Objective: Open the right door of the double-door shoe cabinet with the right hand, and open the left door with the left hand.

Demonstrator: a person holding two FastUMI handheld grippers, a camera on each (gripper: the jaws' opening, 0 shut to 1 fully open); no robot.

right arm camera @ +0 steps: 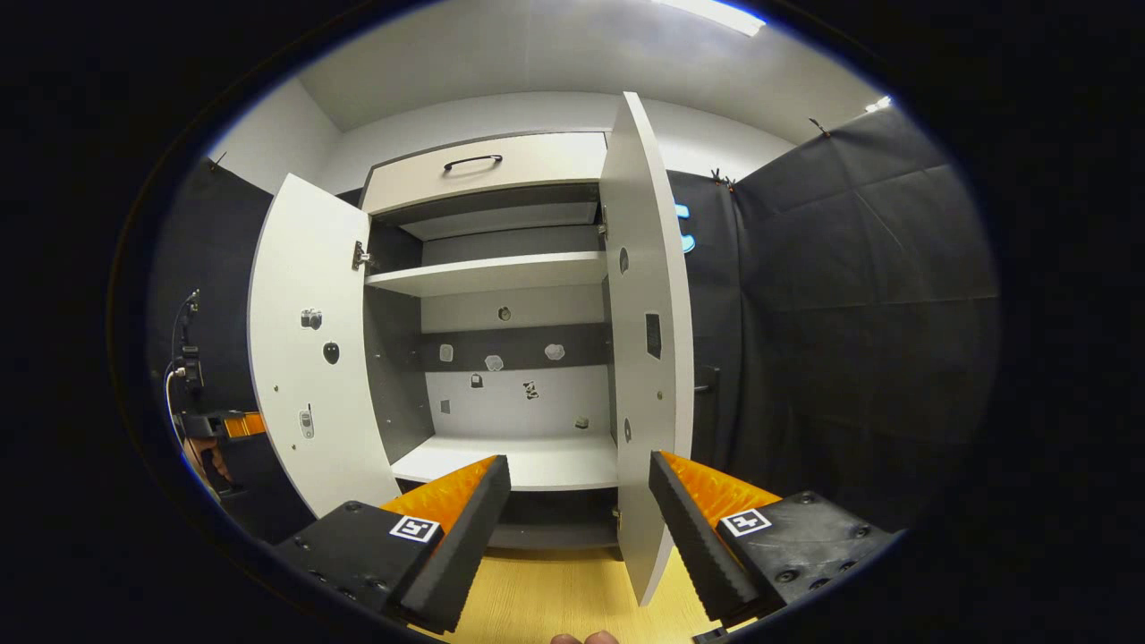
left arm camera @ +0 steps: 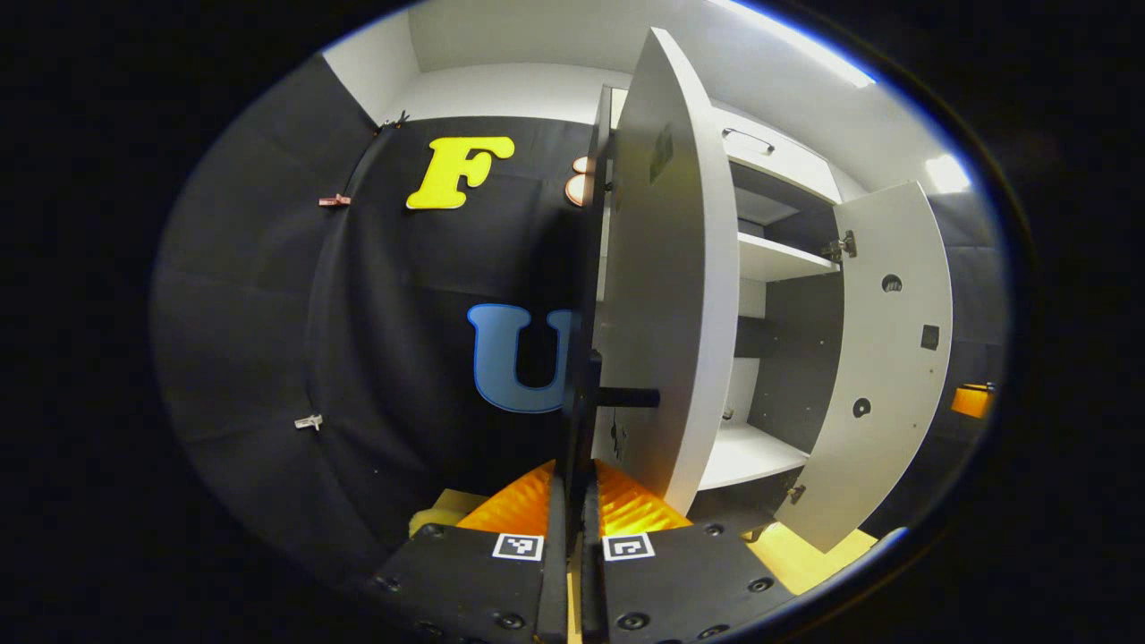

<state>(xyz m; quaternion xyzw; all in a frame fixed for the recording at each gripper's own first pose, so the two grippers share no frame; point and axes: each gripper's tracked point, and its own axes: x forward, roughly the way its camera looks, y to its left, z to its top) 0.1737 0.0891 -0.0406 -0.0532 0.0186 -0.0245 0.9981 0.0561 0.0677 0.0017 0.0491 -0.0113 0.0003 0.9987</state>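
The left door of the shoe cabinet stands swung wide, edge-on right ahead of my left claw, its long axis upright, and its dark handle runs vertically straight into the claw, which is clenched on it. The right door is open too, hanging just ahead of my right claw, whose fingers are spread and hold nothing. Between the doors I see bare white shelves and, above them, a shut drawer. I judge both doors done; my left claw only needs to let go, backing off along the handle's normal.
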